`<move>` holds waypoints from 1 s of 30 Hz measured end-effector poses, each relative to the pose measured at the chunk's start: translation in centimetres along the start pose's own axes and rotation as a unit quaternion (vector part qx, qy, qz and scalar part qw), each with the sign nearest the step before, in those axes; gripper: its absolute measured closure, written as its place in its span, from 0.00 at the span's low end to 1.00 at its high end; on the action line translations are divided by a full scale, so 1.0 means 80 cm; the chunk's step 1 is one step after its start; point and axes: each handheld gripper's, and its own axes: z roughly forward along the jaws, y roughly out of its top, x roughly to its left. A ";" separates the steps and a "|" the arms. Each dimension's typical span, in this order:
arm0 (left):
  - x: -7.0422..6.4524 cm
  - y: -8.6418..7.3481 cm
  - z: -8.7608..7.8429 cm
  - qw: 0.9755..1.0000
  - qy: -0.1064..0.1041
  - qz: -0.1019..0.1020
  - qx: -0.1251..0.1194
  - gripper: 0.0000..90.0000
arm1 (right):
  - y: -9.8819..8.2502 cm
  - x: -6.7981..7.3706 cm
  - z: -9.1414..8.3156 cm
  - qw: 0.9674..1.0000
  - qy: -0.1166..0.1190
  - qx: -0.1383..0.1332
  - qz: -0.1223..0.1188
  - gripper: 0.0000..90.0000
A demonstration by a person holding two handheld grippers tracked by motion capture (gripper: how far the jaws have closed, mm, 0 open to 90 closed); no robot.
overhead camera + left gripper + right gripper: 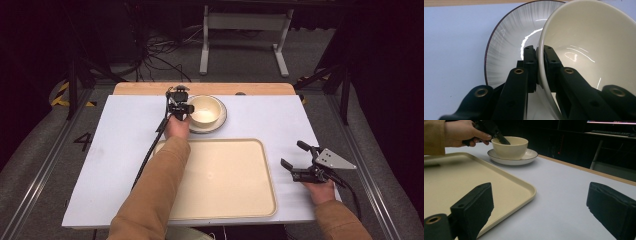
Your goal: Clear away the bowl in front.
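Bowl [205,110] is sitting on a plate [221,121] near the desk's [125,145] far edge, its rim pinched by the left hand-held gripper [538,58], probably for lifting; right hand-held gripper [539,212] is waiting spread beside the tray [225,180]

Your cream bowl [205,110] sits upright on the striped, dark-rimmed plate [221,122], its near rim pinched between jaws.

Bright lit table [115,150], dark surroundings, glare streaking the plate [509,45].
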 end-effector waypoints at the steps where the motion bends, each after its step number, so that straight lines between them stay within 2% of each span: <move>1: -0.001 0.000 -0.003 1.000 0.000 0.003 -0.004 0.92 | 0.000 0.000 0.000 1.000 0.000 0.000 0.000 0.08; 8: -0.006 0.003 -0.013 1.000 -0.001 0.020 -0.008 0.91 | 0.000 0.000 -0.001 1.000 0.000 -0.001 0.001 0.08; 11: -0.005 0.005 -0.020 1.000 -0.008 0.015 -0.011 0.91 | 0.000 0.000 -0.001 1.000 0.000 -0.001 0.001 0.08; 19: -0.002 0.013 -0.041 1.000 -0.015 0.018 -0.016 0.91 | 0.000 0.000 -0.001 1.000 0.000 -0.001 0.001 0.08; 23: -0.007 0.019 -0.054 0.999 -0.006 0.044 -0.005 0.91 | 0.000 0.000 -0.001 1.000 0.000 -0.002 0.001 0.08; 25: -0.008 0.021 -0.058 0.999 -0.009 0.051 -0.002 0.91 | 0.000 0.000 -0.001 1.000 0.000 -0.003 0.000 0.08; 30: -0.012 0.026 -0.073 0.999 -0.017 0.051 -0.006 0.91 | 0.000 0.001 -0.001 1.000 -0.001 -0.004 -0.001 0.08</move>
